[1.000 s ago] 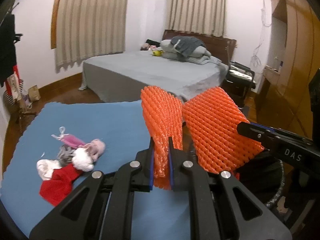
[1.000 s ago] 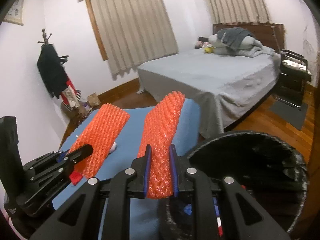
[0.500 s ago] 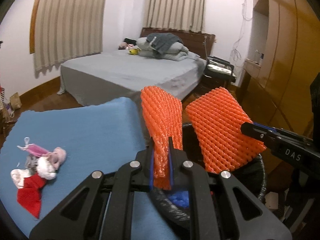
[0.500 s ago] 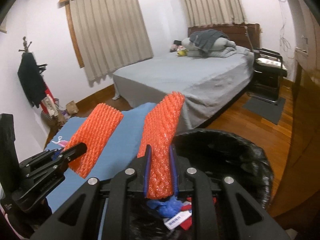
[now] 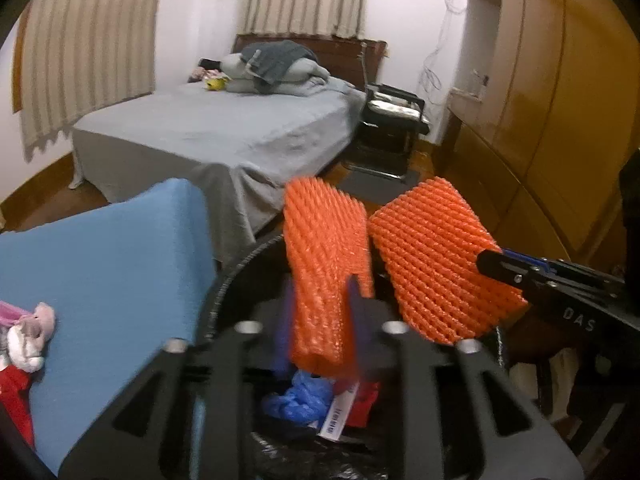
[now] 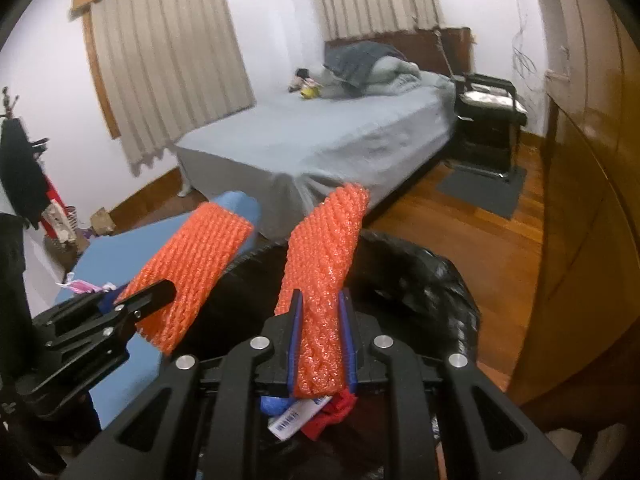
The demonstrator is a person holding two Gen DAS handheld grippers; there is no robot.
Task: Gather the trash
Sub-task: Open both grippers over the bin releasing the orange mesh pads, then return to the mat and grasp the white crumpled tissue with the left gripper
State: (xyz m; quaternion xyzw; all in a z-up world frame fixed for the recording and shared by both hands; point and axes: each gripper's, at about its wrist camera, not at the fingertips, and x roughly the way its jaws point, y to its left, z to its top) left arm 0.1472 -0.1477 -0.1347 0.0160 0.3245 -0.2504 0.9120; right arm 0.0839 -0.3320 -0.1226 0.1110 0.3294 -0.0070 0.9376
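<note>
Two orange foam nets are held over a black-lined bin [image 5: 224, 280]. In the left wrist view my left gripper [image 5: 320, 292] has one net [image 5: 324, 256] upright between its blue pads. Its jaws are opening, and the puffed-out net still touches both pads. My right gripper [image 6: 320, 300] is shut on the second net [image 6: 328, 248], which it squeezes narrow. Each gripper shows in the other's view: the right gripper [image 5: 486, 258] with its net [image 5: 436, 256], and the left gripper [image 6: 160, 288] with its net [image 6: 192, 264]. The bin [image 6: 440, 280] holds blue and red scraps and a white label.
A blue-covered table [image 5: 100, 272] lies left of the bin, with a pile of pink, white and red scraps [image 5: 28, 340] at its left edge. A grey bed [image 5: 208, 136] stands beyond, a black chair [image 5: 392, 128] beside it, wooden wardrobes [image 5: 560, 120] on the right.
Both grippers have moved right with their nets, from over the blue table to over the bin. The left jaws have spread apart and its net has puffed out.
</note>
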